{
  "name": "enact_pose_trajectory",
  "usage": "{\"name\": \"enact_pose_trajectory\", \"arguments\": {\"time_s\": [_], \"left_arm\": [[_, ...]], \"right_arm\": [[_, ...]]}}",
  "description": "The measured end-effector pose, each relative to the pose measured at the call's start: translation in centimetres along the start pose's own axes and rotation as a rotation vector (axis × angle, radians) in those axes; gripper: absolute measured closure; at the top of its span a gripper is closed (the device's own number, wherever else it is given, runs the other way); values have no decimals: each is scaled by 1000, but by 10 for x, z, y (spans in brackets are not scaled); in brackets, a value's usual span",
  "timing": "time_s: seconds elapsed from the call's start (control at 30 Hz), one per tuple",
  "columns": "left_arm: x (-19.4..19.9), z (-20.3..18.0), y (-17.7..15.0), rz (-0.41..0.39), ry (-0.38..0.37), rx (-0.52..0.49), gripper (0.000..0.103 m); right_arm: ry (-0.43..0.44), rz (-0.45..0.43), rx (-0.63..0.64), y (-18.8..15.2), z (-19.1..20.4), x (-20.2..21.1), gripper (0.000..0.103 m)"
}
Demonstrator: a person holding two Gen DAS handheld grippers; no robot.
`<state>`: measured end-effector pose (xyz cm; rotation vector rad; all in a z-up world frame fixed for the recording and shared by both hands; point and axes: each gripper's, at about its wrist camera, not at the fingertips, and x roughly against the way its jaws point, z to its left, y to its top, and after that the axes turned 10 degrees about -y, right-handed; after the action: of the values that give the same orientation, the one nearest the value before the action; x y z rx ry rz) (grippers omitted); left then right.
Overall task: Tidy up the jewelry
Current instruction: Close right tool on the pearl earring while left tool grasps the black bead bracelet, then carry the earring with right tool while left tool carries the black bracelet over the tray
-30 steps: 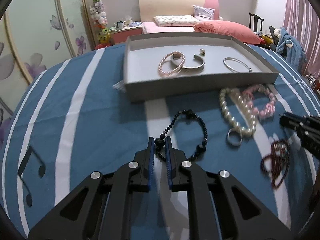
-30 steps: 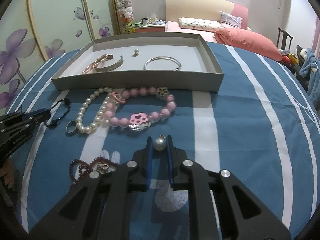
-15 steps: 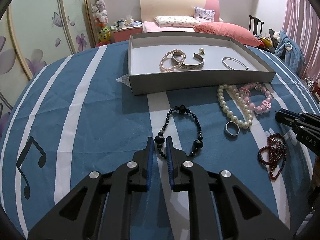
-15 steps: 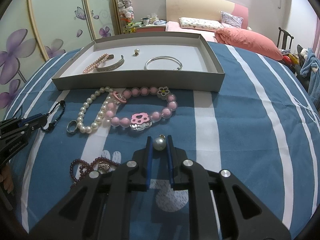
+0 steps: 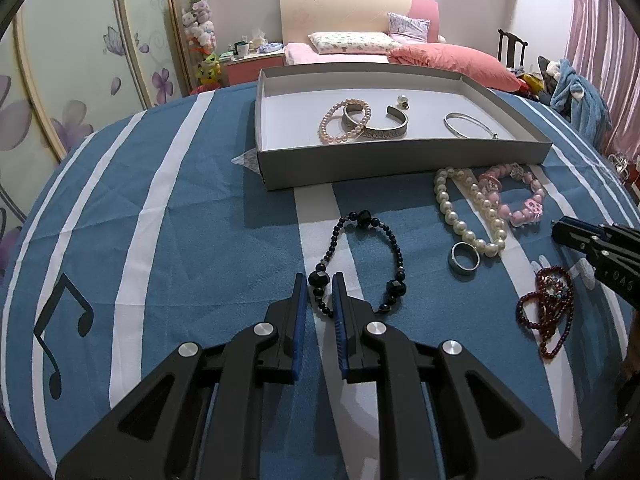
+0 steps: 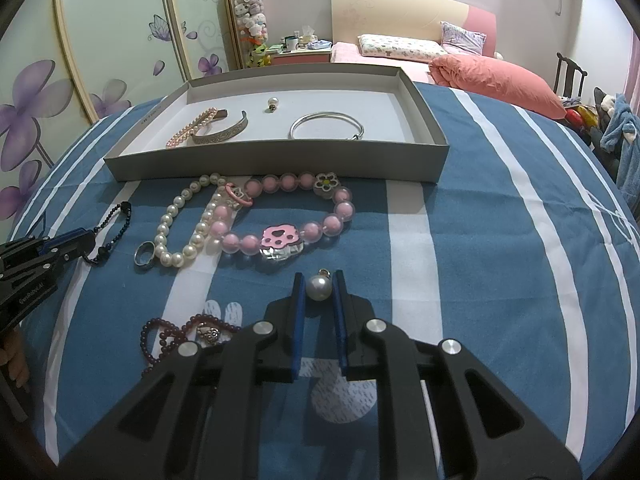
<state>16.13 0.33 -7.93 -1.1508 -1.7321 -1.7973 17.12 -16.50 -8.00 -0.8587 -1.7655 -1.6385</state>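
Observation:
My left gripper is shut on a large bead of the black bead bracelet, whose loop lies ahead on the blue striped cloth. My right gripper is shut on a round white pearl pendant just above the cloth. The grey tray stands farther back. It holds a pink pearl bracelet, a silver cuff, a thin silver bangle and a small pearl. The right wrist view shows the left gripper at the left edge with the bracelet at its tip.
Between the grippers and the tray lie a white pearl strand, a pink bead bracelet with a paw charm, a silver ring and dark red beads. A bed, a wardrobe and a chair stand behind.
The left wrist view shifted slightly at first, so the tray sits a little farther off. Both grips are unchanged and the right gripper has stayed still.

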Motion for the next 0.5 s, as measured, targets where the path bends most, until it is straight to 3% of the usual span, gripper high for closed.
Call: {"name": "enact_pose_trajectory", "arguments": {"time_s": [0.23,0.5], "left_arm": [[2,0,0,-7,-31,6,93],[26,6,-3,-121,-93,91,93]], "right_arm": [[16,-5,-39,-3,-4,3,89],[41,-111,-102,-1,-8,30,89]]}}
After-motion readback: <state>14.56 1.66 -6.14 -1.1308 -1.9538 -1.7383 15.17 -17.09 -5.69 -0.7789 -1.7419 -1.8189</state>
